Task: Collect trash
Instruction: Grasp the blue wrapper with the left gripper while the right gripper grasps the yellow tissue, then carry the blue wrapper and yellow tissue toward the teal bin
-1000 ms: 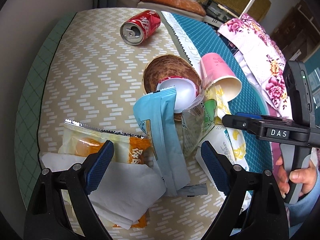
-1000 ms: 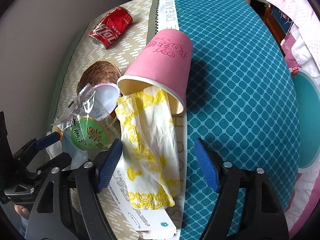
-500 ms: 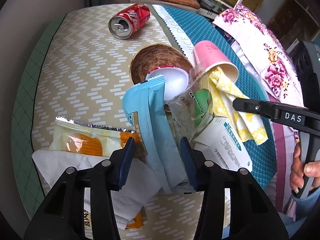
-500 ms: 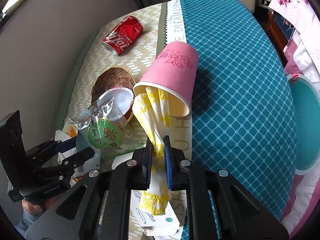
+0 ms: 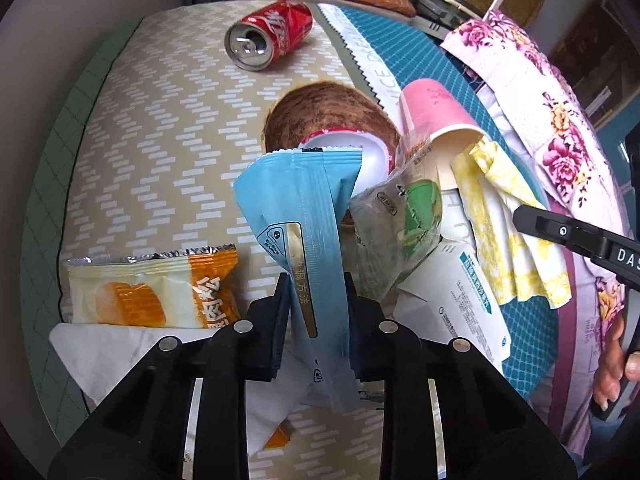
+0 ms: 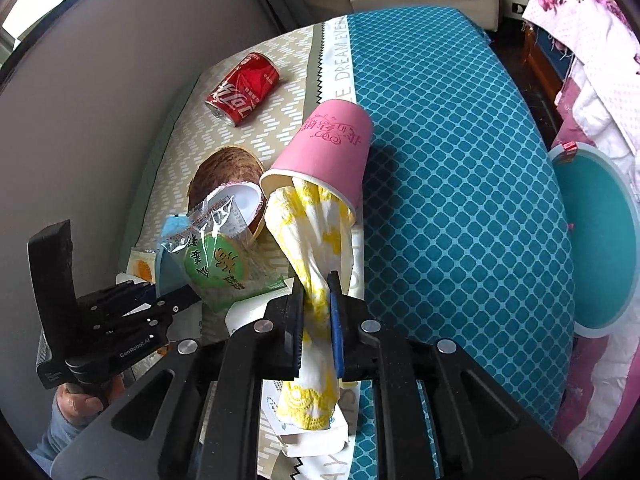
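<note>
My left gripper [image 5: 316, 316] is shut on a light blue wrapper [image 5: 308, 216] and holds it raised over the trash pile. My right gripper [image 6: 316, 312] is shut on a yellow-and-white napkin [image 6: 316, 236] whose far end sits in the mouth of a tipped pink paper cup [image 6: 328, 148]. The napkin [image 5: 508, 216] and cup [image 5: 432, 108] also show in the left wrist view. A clear wrapper with a green label [image 5: 404, 216], an orange snack packet [image 5: 152, 288], a white tissue [image 5: 132, 356], a white box [image 5: 460, 300] and a coconut shell [image 5: 324, 120] lie around them.
A red cola can [image 5: 272, 34] lies on its side at the far end of the beige patterned cloth [image 5: 160, 140]. A teal patterned cloth [image 6: 452, 200] covers the right side. A round teal bin [image 6: 596, 240] stands at the far right. Floral bedding [image 5: 532, 92] lies beyond.
Both grippers have closed: the left on the blue wrapper, the right on the yellow napkin. Both have lifted slightly, raising the wrapper and pulling the napkin taut from the cup.
</note>
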A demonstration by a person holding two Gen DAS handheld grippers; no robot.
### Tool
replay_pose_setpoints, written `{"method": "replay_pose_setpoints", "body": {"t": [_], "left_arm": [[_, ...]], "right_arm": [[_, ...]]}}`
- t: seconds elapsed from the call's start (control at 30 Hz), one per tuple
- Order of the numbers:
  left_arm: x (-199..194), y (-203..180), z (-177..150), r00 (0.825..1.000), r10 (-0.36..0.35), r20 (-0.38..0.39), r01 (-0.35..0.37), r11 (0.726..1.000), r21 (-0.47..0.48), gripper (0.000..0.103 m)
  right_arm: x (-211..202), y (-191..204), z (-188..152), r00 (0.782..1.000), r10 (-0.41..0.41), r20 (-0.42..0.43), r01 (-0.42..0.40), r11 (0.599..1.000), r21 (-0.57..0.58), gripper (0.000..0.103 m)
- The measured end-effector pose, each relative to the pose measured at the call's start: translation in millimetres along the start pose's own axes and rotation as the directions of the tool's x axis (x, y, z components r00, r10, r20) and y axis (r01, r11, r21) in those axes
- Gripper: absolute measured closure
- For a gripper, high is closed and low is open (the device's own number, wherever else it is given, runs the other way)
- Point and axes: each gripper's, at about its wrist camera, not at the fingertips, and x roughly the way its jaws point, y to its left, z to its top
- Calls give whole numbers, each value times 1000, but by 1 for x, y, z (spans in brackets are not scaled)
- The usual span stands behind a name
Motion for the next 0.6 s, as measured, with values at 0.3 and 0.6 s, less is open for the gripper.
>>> {"method": "replay_pose_setpoints", "body": {"t": [0.3,0.6], "left_arm": [[-57,-4,12,992,-38,119,42,999,-27,77],[-73,-47,18,987,-70,146,63,996,56,77]], "right_arm": [[-20,-8,-3,998,33,48,-34,999,23,92],[-43,-26,-8,993,53,103,-58,997,54,92]]}}
